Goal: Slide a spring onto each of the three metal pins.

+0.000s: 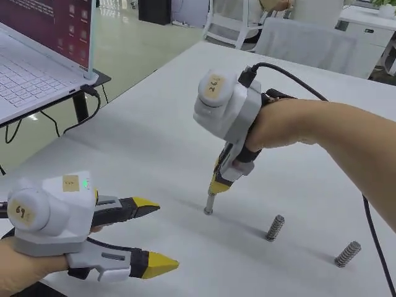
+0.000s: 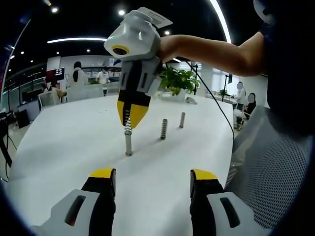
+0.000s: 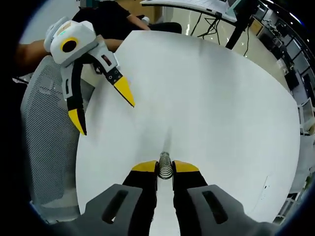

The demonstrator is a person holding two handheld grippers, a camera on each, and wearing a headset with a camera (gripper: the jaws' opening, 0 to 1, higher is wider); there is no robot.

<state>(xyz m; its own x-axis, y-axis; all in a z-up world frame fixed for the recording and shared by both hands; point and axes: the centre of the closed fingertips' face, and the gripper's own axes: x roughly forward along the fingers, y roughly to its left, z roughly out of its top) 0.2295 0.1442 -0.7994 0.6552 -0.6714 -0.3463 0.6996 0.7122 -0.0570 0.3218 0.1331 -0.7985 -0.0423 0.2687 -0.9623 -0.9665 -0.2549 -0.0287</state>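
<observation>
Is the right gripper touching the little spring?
Touching. In the right gripper view, the right gripper pinches the spring between its two yellow tips, with no gap on either side.

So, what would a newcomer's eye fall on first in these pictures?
First the right gripper, pointing down over the white table, its fingers shut on a spring at the top of an upright pin. Then the left gripper at the near left, fingers wide open, holding nothing. Right of the pin are two more pins, each already wearing a spring.
</observation>
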